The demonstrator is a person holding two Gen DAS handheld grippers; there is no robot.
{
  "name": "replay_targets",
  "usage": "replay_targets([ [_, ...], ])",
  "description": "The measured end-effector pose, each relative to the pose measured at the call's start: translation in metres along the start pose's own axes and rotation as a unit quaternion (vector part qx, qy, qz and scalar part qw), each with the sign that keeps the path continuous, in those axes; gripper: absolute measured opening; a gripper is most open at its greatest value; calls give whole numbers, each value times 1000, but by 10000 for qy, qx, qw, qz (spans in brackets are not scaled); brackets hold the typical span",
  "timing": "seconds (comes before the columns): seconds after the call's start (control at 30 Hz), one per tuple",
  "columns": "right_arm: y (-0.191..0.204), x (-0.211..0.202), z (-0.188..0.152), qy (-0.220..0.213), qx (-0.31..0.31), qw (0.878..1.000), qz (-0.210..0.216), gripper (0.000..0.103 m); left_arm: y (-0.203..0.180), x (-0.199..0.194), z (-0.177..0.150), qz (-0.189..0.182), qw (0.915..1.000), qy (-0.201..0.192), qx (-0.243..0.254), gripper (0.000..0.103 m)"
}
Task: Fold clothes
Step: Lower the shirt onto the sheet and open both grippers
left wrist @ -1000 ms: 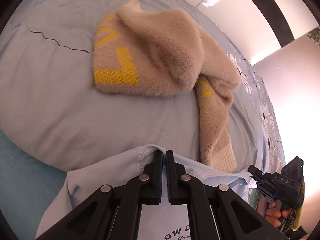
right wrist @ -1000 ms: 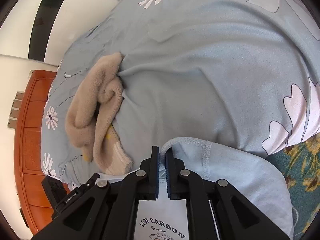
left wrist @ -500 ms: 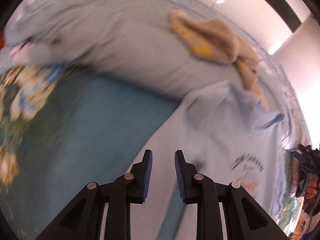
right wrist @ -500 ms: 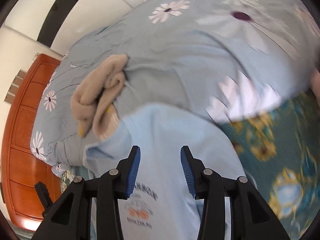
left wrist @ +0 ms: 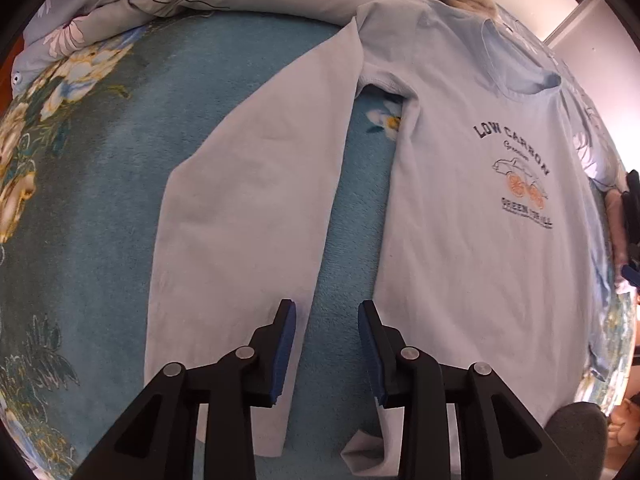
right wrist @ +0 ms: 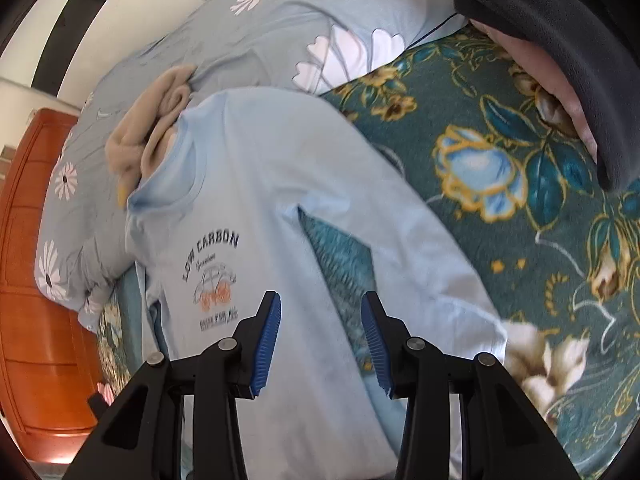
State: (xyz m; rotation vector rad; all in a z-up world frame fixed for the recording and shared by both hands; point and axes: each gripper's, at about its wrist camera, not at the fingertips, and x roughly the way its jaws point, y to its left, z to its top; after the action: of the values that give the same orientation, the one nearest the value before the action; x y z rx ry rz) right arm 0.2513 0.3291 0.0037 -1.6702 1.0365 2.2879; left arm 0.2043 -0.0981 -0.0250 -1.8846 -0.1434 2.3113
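Now both hand-held grippers gape above shirt (left wrist: 480, 240).

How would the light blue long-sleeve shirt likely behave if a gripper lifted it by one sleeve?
Probably floppy: the light blue shirt lies flat and follows the teal floral blanket. It looks thin, so likely light. The sleeve would likely rise first and drag the body after it, creasing rather than holding shape.
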Motion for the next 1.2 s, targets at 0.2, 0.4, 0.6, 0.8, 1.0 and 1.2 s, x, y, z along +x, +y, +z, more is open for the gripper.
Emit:
replay_targets([
  [0.2, 14, -4, -18, 161, -221, 9993, -264, 43, 5, -2, 8, 27, 9999, -105, -57, 28],
  [0.4, 36, -16, -14, -7, -303, 9991, -311, 43, 25, -16, 18, -32, 9986, -422, -318, 2],
  [0.6, 53, -16, -7, -84, -399, 9983, -404, 43, 93, -55, 48, -213, 9871, -1121, -1124, 2],
  [0.8, 55, -8, 0, -98, -361, 9979, -528, 43, 173, -81, 75, -16, 9727, -1521, -1752, 2],
  [1.0, 39, -1, 8, -65, -119, 9974, -706, 43, 194, -55, 122, 233, 9700, -1479, -1916, 1],
  [1.2, 25, -2, 14, -81, -7, 9966, -824, 43, 214, -19, 150, 737, 9676, -1172, -2110, 0],
])
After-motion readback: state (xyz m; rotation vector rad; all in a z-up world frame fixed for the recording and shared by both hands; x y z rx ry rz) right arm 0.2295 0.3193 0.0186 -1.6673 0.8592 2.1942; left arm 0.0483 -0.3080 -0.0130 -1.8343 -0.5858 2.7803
